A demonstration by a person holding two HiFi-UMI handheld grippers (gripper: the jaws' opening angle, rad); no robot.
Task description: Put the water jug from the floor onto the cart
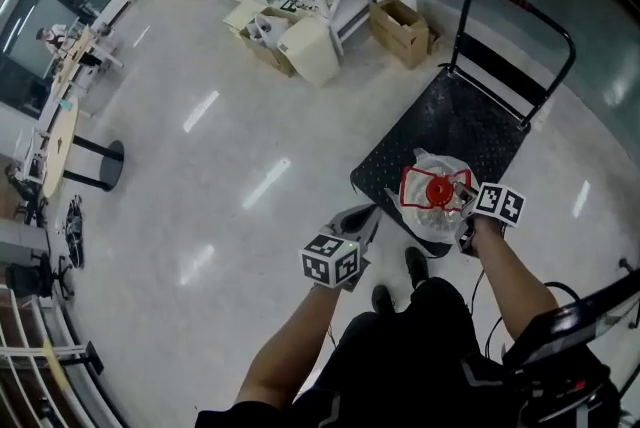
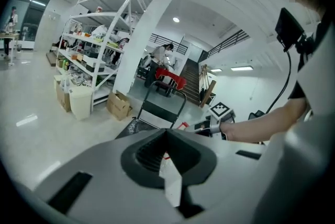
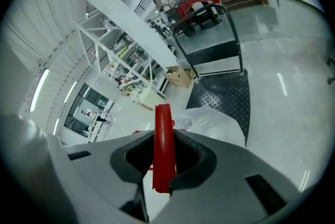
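1. The water jug [image 1: 437,178] is off the open floor [image 1: 230,146]. In the head view it sits over the near edge of the cart [image 1: 455,111], right in front of the person's feet.
2. The right tongs [image 3: 164,154] are clamped on the jug's red handle [image 3: 163,123], which stands upright between the two pads. The clear body of the jug shows just beyond them, with the cart's black deck further on.
3. The left tongs [image 2: 166,133] are drawn narrow, tips together and nothing in them. They take no part in the carry and stand off to the left of the jug, beside the cart's near corner.
4. The pickup looks done and the jug has reached the cart. I cannot tell whether its base already rests on the deck or hangs just above it by the handle.
5. What seems left is to get the jug fully onto the deck, further in from the edge so it cannot tip off. After that the handle has to be let go and the right tongs pulled clear
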